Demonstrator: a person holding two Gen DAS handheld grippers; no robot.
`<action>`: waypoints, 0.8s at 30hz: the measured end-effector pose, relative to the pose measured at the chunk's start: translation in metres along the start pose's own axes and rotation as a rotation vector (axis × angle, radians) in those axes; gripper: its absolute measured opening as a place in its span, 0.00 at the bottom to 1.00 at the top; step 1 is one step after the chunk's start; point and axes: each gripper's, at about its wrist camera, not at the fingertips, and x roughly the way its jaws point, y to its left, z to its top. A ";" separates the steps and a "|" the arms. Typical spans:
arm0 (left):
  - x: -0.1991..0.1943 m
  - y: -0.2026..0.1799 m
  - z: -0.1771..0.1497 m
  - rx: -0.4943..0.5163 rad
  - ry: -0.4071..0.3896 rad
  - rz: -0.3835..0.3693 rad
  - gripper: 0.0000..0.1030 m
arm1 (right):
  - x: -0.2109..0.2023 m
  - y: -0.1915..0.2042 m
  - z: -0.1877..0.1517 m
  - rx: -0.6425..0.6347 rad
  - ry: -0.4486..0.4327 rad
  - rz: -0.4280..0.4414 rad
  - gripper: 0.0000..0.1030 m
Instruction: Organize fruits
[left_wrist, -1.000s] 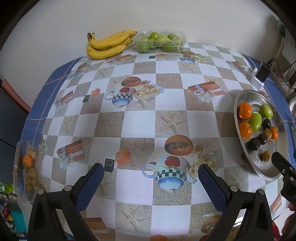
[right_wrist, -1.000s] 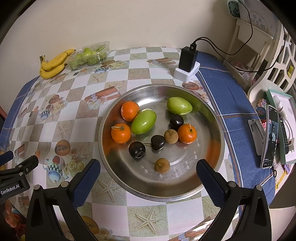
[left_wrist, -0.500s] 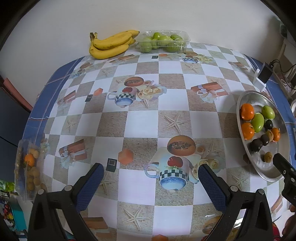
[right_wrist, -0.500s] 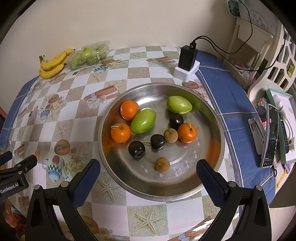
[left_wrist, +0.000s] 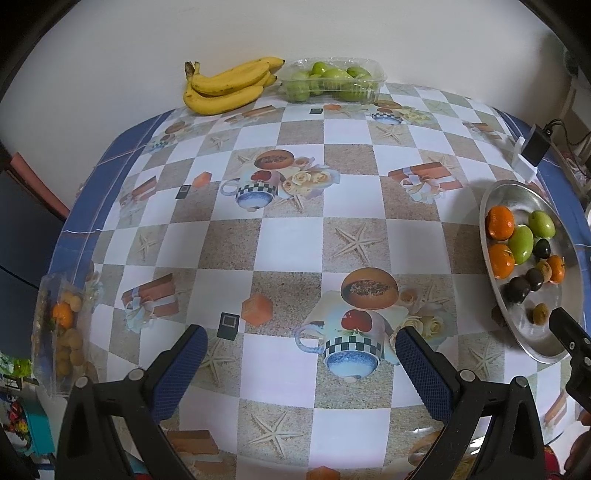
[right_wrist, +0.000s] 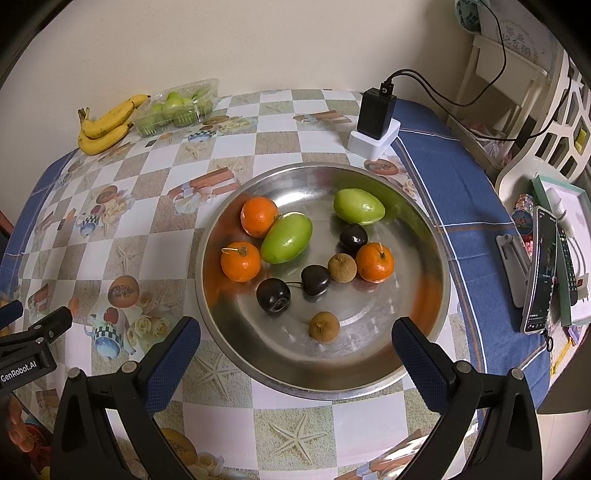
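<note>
Both grippers, left gripper (left_wrist: 301, 354) and right gripper (right_wrist: 295, 343), are held spread, nothing gripped. Mixed fruit is seen in the steel tray (right_wrist: 424, 332); sorting stage undetermined.

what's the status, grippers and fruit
Left gripper open, empty, over bare tablecloth. Right gripper open, empty, at near rim of metal plate. Nine loose fruits on plate, small brown fruit nearest. Nothing blocking.

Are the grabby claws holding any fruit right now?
No, nothing is held. The left gripper is open over the bare tablecloth, and the right gripper is open above the near rim of the metal plate, touching no fruit.
</note>
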 end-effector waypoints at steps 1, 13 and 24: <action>0.000 0.000 0.000 0.000 0.000 0.001 1.00 | 0.000 0.000 0.000 -0.001 0.002 0.000 1.00; 0.000 0.001 0.000 -0.003 0.000 0.015 1.00 | 0.001 0.000 0.000 -0.003 0.009 -0.001 1.00; -0.001 0.001 0.000 -0.003 -0.002 0.015 1.00 | 0.002 0.001 0.000 -0.009 0.011 -0.002 1.00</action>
